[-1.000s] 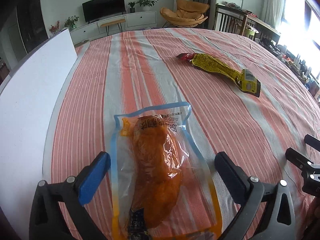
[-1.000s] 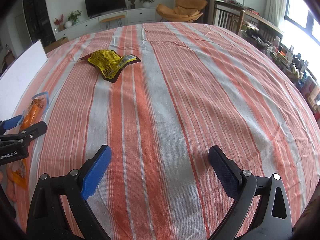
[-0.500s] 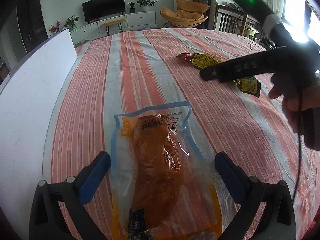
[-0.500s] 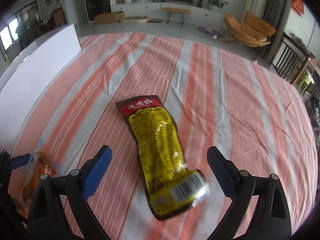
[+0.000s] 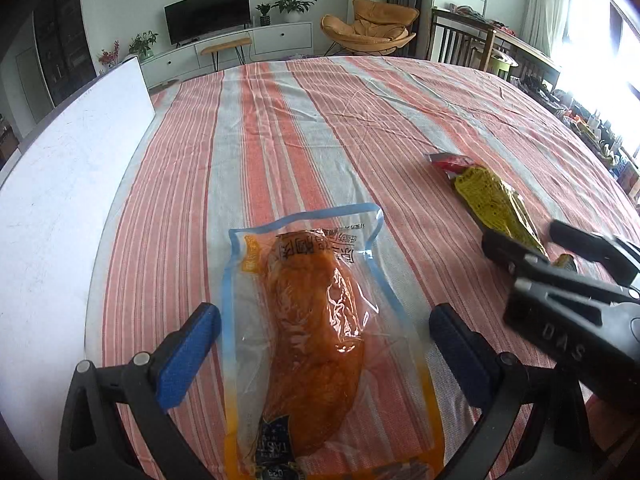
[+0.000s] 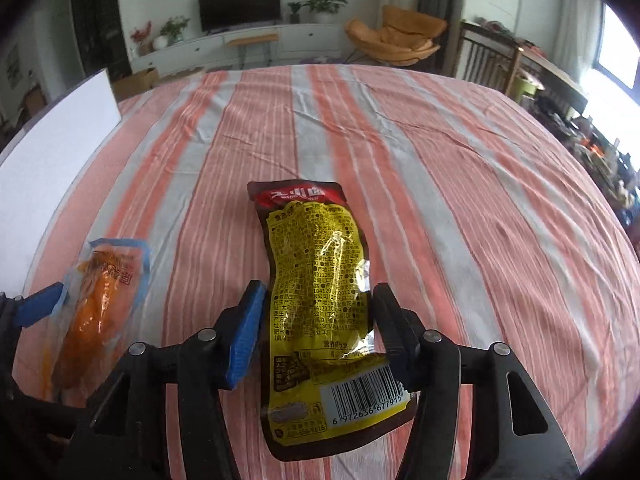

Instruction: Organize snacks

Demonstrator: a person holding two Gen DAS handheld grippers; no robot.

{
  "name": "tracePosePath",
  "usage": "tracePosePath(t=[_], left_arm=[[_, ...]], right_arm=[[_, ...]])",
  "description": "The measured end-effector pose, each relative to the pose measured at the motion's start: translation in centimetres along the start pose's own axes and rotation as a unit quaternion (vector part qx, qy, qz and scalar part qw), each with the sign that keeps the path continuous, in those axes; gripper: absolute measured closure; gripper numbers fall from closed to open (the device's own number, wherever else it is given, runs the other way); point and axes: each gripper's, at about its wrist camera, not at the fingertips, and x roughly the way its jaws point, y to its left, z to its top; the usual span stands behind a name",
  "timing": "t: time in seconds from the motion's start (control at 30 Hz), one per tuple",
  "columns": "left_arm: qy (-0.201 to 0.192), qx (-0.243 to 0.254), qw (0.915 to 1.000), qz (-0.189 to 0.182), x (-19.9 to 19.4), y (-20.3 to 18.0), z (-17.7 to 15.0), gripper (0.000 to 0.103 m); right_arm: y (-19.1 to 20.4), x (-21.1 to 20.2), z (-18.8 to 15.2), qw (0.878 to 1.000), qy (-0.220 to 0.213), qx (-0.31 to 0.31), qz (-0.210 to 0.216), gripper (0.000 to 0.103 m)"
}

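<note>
Surface (image 5: 280,128) is covered by a red/grey striped cloth (image 6: 460,168), wrinkled but lying flat. White board (image 5: 60,184) stands along its left edge.

Clear pouch with orange snack (image 5: 312,320), blue-trimmed, lies flat on the cloth straight ahead of my left gripper (image 5: 324,354). It sits between my left fingers (image 5: 188,356), lengthwise along them, with gaps on both sides. Left is released, nothing grasped.

Yellow snack packet (image 6: 320,292), red top edge away from me, barcode end nearest, lies to the right of the clear pouch, well apart from it. My right gripper (image 6: 318,328) straddles its middle. The jaws have just been closing with the packet between them. The blue left pad sits just beside the packet edge, the right pad is at or against the crinkled foil edge. I can't tell if both pads are pressing yet. The packet looks to be resting on the cloth.

In the left wrist view, the right gripper's black fingers (image 5: 516,252) sit over the packet's near end.
</note>
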Motion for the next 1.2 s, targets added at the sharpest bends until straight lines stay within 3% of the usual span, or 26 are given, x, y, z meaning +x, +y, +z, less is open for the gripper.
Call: tracePosePath(t=[0.07, 0.13, 0.4, 1.2], left_arm=[[0.000, -0.001, 1.0000, 0.000, 0.1, 0.0, 0.0, 0.000], [0.000, -0.001, 1.0000, 0.001, 0.1, 0.0, 0.0, 0.000], [0.000, 0.000, 1.0000, 0.001, 0.1, 0.0, 0.0, 0.000], [0.001, 0.000, 1.0000, 0.000, 0.1, 0.1, 0.1, 0.000]], right_arm=[[-0.7, -0.2, -0.5, 0.999, 0.011, 0.014, -0.034, 0.008], [-1.4, 0.1, -0.7, 0.999, 0.020, 0.043, -0.016, 0.005], [-2.1, -1.1, -1.7, 0.999, 0.022, 0.045, -0.016, 0.004], [-1.5, -0.3, -0.8, 0.999, 0.023, 0.045, -0.016, 0.004]])
